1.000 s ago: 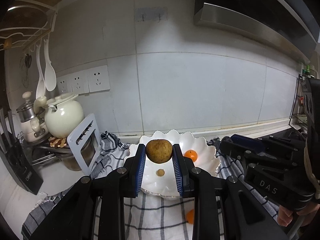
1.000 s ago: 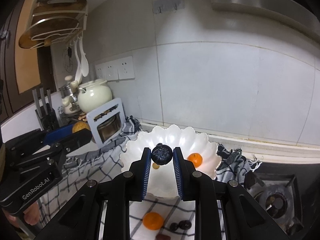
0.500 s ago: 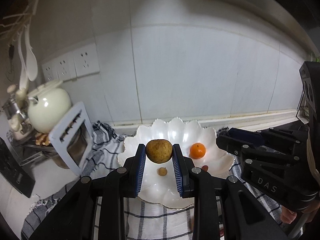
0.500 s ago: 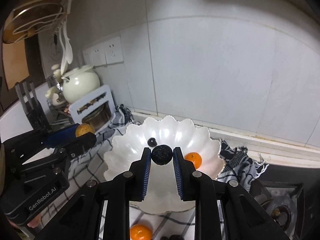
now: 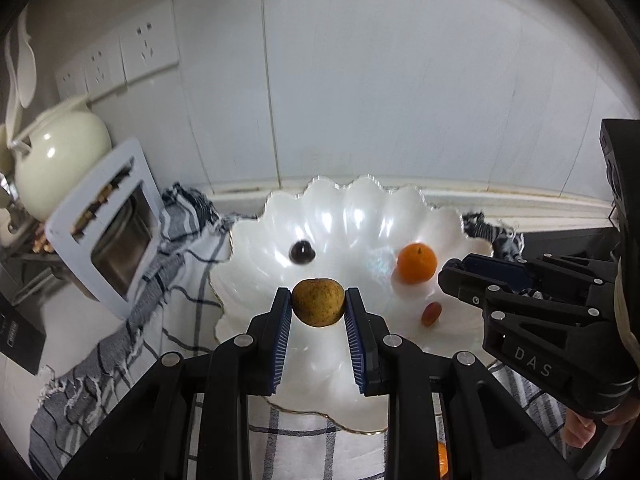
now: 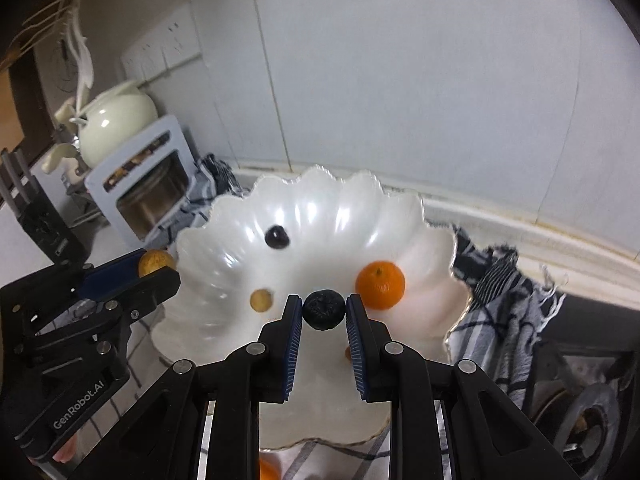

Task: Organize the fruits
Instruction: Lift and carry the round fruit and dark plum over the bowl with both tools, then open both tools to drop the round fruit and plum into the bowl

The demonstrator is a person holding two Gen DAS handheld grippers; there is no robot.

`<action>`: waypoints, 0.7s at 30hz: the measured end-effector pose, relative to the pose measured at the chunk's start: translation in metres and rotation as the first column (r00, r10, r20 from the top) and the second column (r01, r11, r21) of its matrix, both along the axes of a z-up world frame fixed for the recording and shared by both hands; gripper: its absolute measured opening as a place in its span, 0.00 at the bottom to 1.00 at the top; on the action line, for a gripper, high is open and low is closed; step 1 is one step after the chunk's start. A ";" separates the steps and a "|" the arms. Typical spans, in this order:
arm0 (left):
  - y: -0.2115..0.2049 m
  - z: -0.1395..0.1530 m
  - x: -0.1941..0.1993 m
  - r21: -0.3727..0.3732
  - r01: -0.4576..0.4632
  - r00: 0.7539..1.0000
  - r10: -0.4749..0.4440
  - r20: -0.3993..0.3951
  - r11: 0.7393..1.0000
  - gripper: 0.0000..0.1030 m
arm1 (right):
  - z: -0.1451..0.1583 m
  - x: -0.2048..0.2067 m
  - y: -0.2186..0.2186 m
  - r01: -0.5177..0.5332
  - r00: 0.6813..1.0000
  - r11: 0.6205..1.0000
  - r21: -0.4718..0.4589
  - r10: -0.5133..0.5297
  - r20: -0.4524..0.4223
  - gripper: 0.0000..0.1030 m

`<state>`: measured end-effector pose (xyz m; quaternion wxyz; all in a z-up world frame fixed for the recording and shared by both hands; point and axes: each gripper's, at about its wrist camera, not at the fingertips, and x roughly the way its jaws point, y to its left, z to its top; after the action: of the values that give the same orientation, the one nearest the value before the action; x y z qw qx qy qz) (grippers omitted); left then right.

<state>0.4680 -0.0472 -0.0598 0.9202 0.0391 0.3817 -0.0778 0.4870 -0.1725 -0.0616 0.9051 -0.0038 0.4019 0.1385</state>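
In the left wrist view my left gripper [image 5: 317, 295] is shut on a round yellow-brown fruit [image 5: 318, 309], held over the near part of a white scalloped bowl [image 5: 348, 186]. Inside the bowl lie a mandarin [image 5: 416, 263], a dark fruit [image 5: 302, 251] and a small reddish fruit [image 5: 431, 314]. My right gripper [image 6: 323, 301] is shut on a dark wrinkled fruit [image 6: 323, 313] above the same bowl [image 6: 320, 176], next to the mandarin [image 6: 380, 285]. A small yellow-brown fruit [image 6: 261, 300] and a dark fruit [image 6: 277, 237] also rest inside.
A checked cloth [image 5: 132, 344] lies under the bowl, with another mandarin [image 6: 268, 470] on it near the front. A cream teapot [image 5: 60, 160] and a white framed rack [image 5: 108, 228] stand at the left. A knife block [image 6: 44, 224] stands far left, and a stove burner [image 6: 592, 420] sits at the right.
Both grippers have come forward and down over the bowl and tilted further down, so the bowl looks larger. Each still holds its fruit.
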 end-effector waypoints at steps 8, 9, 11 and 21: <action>-0.004 -0.027 0.014 0.010 -0.003 0.996 0.004 -0.084 1.000 0.27 | -0.020 0.015 -0.001 0.003 0.998 1.000 -0.016 -0.004 -0.062 0.24; -0.005 -0.029 0.016 0.013 -0.004 0.996 0.005 -0.090 1.000 0.27 | -0.022 0.016 -0.001 0.001 0.998 1.000 -0.020 -0.002 -0.068 0.24; -0.006 -0.033 0.018 0.017 -0.005 0.995 0.007 -0.104 1.000 0.27 | -0.026 0.018 -0.002 0.001 0.997 1.000 -0.023 -0.003 -0.080 0.24; -0.008 -0.039 0.018 0.034 -0.008 0.994 0.011 -0.110 0.999 0.34 | -0.035 0.022 -0.006 0.009 0.993 1.000 0.002 -0.009 -0.117 0.34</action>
<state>0.4856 -0.0547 -0.0989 0.8972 0.0485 0.4336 -0.0690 0.5089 -0.1784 -0.0963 0.8806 0.0071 0.4543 0.1349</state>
